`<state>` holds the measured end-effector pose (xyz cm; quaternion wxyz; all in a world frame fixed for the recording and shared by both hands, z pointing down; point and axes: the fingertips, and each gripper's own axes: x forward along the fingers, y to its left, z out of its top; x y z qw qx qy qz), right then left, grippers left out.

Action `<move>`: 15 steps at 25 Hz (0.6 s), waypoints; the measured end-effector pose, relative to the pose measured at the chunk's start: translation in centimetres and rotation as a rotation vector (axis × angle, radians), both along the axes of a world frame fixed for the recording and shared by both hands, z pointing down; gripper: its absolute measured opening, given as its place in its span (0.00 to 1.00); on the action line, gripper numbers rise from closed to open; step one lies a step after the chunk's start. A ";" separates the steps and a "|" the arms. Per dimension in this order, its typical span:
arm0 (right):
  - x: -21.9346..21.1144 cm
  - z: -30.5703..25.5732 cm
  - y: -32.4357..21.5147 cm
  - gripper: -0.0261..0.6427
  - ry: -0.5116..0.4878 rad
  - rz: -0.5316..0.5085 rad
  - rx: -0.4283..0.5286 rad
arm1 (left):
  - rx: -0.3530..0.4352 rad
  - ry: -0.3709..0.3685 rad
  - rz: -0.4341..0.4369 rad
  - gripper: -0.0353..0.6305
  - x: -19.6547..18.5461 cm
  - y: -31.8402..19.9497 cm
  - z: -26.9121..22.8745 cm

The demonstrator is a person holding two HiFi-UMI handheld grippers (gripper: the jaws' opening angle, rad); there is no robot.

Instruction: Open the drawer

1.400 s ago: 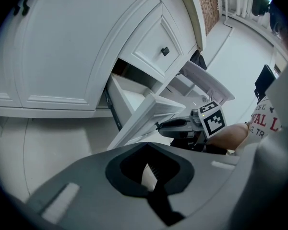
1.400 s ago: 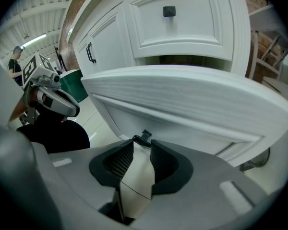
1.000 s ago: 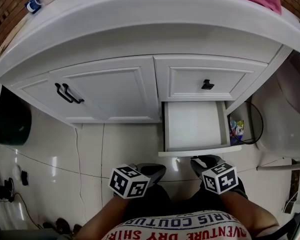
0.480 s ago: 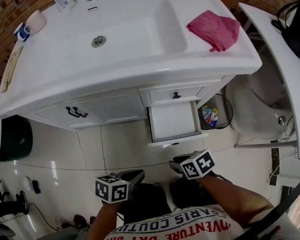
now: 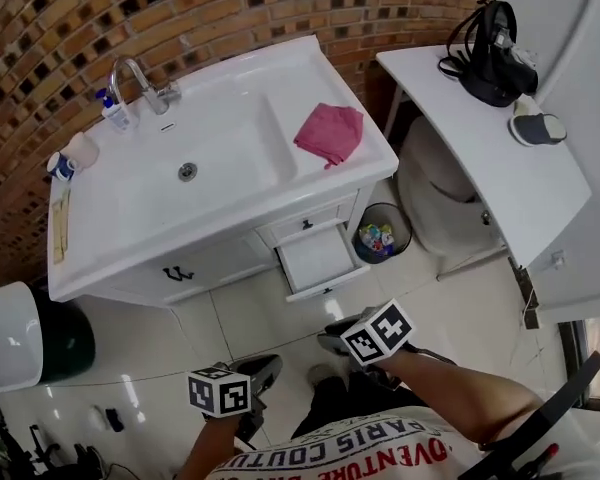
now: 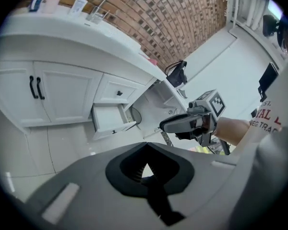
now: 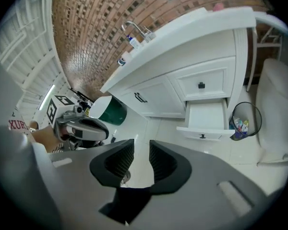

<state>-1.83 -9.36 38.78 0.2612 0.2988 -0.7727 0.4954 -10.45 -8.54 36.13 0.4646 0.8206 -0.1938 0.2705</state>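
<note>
One drawer (image 5: pixel 318 258) open, untouched: left gripper (image 5: pixel 268 366) jaws together, right gripper (image 5: pixel 332 336) jaws apart and empty; only head view sees into the sink (image 5: pixel 240 158).

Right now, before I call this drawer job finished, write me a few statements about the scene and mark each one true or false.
1. The lower drawer of the vanity stands pulled out. True.
2. The pink cloth lies inside the basin. False: it lies on the counter, to the right of the basin.
3. The right gripper is clamped on the drawer's handle. False: its jaws stand apart with nothing between them, well away from the vanity.
4. A waste bin stands on the floor beside the lower drawer. True.
5. A black bag sits on the white shelf to the right of the vanity. True.
</note>
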 end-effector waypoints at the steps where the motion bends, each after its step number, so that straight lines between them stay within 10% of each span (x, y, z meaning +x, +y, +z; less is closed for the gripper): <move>1: 0.0 -1.6 0.8 0.20 -0.011 0.005 0.016 | 0.019 -0.002 0.020 0.05 0.3 0.4 -1.2; 15: 9.7 -7.0 20.2 0.20 -0.104 -0.006 0.053 | 0.092 0.004 -0.029 0.05 6.0 16.6 -5.6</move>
